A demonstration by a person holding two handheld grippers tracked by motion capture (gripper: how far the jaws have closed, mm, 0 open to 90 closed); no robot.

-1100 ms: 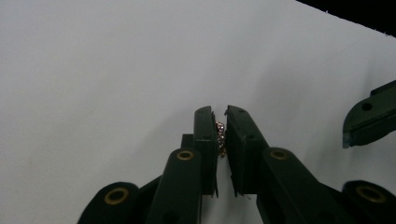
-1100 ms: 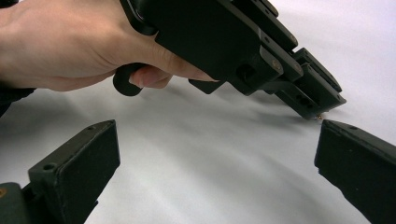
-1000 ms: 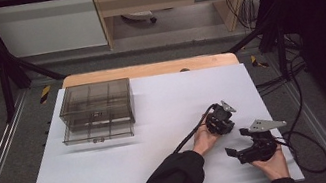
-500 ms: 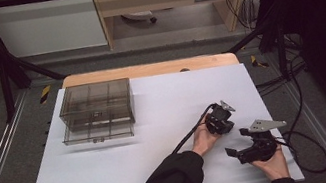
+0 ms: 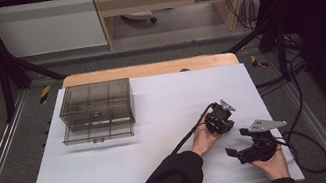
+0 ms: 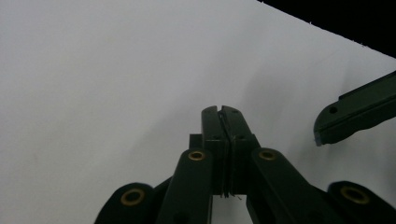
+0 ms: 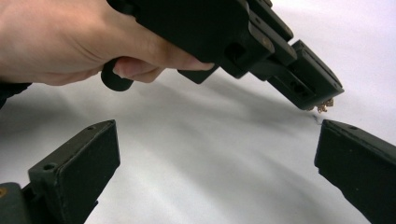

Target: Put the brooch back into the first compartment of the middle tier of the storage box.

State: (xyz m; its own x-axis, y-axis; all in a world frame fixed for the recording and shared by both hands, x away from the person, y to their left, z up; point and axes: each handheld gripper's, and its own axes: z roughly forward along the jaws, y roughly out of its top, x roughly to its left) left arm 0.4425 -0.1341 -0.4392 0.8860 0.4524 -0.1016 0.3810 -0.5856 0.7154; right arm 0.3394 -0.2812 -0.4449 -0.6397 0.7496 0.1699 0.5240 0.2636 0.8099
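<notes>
Black left gripper jaws pressed together, right gripper jaws spread wide, empty

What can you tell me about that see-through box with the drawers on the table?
The box is a small cabinet of smoky, see-through plastic, with two shallow drawers stacked one over the other. Dividers inside split it into compartments, and nothing can be made out in them. A small handle shows on each drawer front. Both drawers look shut. It stands flat on the white sheet, at the far left, apart from both grippers.

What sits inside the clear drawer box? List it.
The drawer box shows divider walls and two drawer fronts through its smoky plastic; no contents are apparent. Dark tint and distance could hide small items in the compartments.
</notes>
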